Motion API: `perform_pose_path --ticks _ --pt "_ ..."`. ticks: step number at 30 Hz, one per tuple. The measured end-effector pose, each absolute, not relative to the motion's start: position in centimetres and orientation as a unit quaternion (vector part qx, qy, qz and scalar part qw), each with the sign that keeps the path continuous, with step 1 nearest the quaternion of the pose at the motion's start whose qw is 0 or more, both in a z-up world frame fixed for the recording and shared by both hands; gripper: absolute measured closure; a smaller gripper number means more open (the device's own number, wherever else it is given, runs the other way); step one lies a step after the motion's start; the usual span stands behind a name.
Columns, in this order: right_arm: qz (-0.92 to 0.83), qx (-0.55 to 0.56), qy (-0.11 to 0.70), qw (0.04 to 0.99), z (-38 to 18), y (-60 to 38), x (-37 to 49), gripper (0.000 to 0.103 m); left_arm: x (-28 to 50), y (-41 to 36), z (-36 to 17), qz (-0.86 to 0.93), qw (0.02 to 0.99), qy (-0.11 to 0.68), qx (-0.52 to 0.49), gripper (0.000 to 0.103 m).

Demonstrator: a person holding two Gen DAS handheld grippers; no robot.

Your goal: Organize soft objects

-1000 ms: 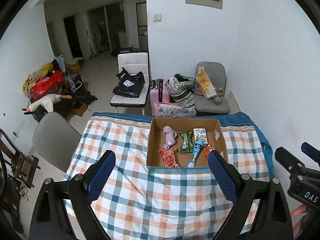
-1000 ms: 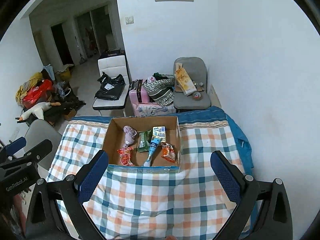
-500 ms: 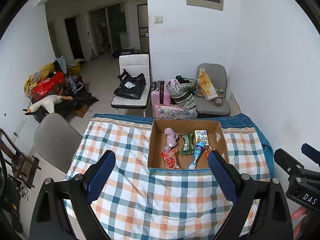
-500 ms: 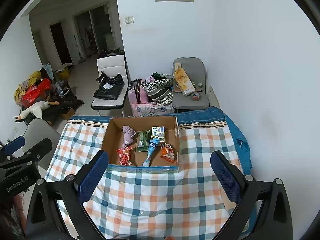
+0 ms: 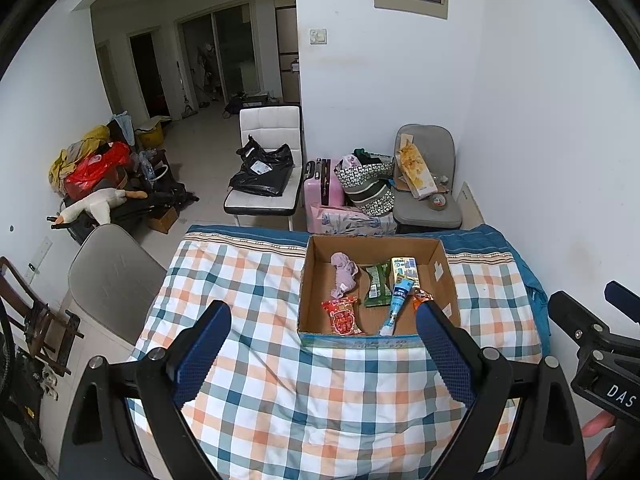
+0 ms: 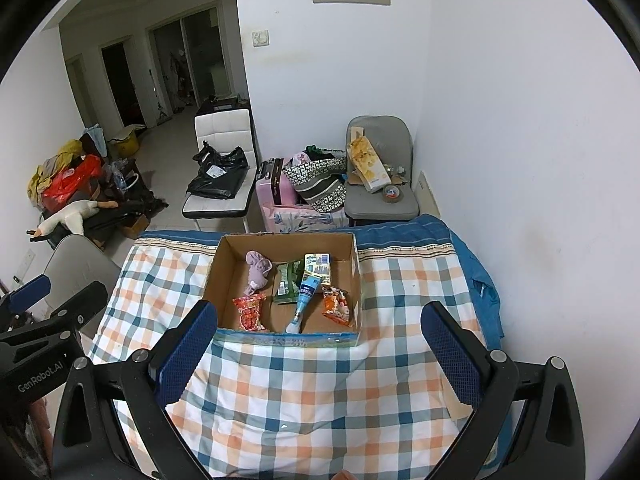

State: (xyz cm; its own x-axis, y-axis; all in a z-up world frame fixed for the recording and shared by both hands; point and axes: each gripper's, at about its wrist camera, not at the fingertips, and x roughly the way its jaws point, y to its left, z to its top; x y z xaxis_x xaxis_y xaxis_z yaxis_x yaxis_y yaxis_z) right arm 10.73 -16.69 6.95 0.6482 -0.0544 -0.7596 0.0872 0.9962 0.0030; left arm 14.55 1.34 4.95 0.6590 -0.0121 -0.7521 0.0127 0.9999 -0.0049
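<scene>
Box: open brown cardboard box [image 5: 440, 276] on checked blanket [image 5: 248, 288], holding lilac cloth [image 5: 344, 274] and snack packets.
Left gripper [image 5: 322, 338]: jaws spread, box beyond the tips.
Right gripper [image 6: 318, 338]: jaws spread, empty, short of box.

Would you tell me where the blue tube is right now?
In both wrist views the blue tube lies inside the cardboard box, near its front wall, between the green packet and the orange packet.

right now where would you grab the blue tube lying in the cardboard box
Probably mid-body on the blue squeeze tube, from straight above, tongs closing across its narrow width. It lies flat, long axis running front to back, cap end near the brown cardboard box's front wall, with snack packets close on both sides.
</scene>
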Motion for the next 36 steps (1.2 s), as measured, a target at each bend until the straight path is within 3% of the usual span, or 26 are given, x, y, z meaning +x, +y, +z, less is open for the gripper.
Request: perform_pose_path --ticks 36 --pt "-0.047 0.020 0.409 0.911 7.7 -16.9 10.4 0.000 14.4 1.1 5.0 -0.014 0.912 0.410 0.007 0.008"
